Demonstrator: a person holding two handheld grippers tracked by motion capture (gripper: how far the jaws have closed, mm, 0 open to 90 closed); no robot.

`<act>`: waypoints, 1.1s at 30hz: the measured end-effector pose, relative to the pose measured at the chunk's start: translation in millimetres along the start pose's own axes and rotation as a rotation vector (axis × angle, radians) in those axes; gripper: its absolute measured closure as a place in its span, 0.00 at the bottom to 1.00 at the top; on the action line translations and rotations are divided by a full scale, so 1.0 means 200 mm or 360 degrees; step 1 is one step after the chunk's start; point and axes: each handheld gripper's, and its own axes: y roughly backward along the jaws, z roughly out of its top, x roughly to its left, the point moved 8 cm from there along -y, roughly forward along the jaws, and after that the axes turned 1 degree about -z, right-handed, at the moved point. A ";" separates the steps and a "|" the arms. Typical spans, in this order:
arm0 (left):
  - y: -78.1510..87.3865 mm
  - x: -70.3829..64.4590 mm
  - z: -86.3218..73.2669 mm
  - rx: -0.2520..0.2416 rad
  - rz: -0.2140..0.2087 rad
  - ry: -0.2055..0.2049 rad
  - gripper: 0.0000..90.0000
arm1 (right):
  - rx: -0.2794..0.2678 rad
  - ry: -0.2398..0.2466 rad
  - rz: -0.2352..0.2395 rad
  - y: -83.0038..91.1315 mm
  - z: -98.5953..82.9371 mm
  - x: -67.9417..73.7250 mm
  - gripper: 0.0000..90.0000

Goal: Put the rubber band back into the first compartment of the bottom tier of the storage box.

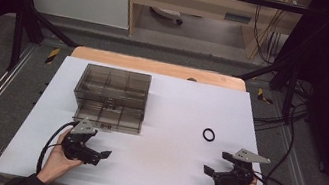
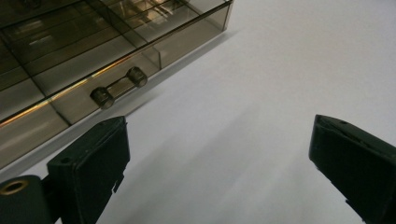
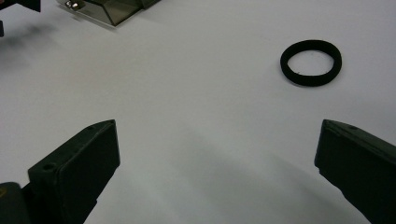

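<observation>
Left gripper (image 1: 102, 154) is resting low on the desk (image 1: 154, 172), just in front of the smoky clear drawer box (image 1: 113, 86); its jaws are standing wide apart and holding nothing. In the left gripper view the drawer front with its small barrel handle (image 2: 119, 87) is sitting just ahead of the left-hand jaw, not touched. The lower drawer (image 1: 108, 116) is looking pulled out, its compartments showing through the plastic.

Risk here: the handle is short and smooth, and the box is likely light. A pull or push taken off-centre could be sliding the whole box across the white sheet rather than moving the drawer.

The black ring (image 1: 208, 134) is lying flat in the open, well apart from the box and ahead of the right gripper (image 1: 212, 173). In the right gripper view the ring (image 3: 311, 62) is lying ahead, toward the right-hand jaw.

Right gripper is also sitting low, jaws spread wide, empty.

Risk here: the ring is thin and lying flush on the sheet. Jaws closing too high would be skating over it; closing off-centre could be flicking it away or pinching the sheet. Carried loosely, it could be dropping outside the compartment or catching on a divider.
</observation>
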 end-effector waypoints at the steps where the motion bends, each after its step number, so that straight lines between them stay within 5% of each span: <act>1: 0.00 0.00 0.01 -0.0001 0.0000 0.0000 0.05 | 0.0000 0.0000 0.0001 0.00 0.00 0.00 0.01; 33: -0.14 -0.17 0.19 0.0010 -0.0077 -0.0078 0.05 | 0.0015 0.0010 -0.0006 0.00 0.00 0.00 0.01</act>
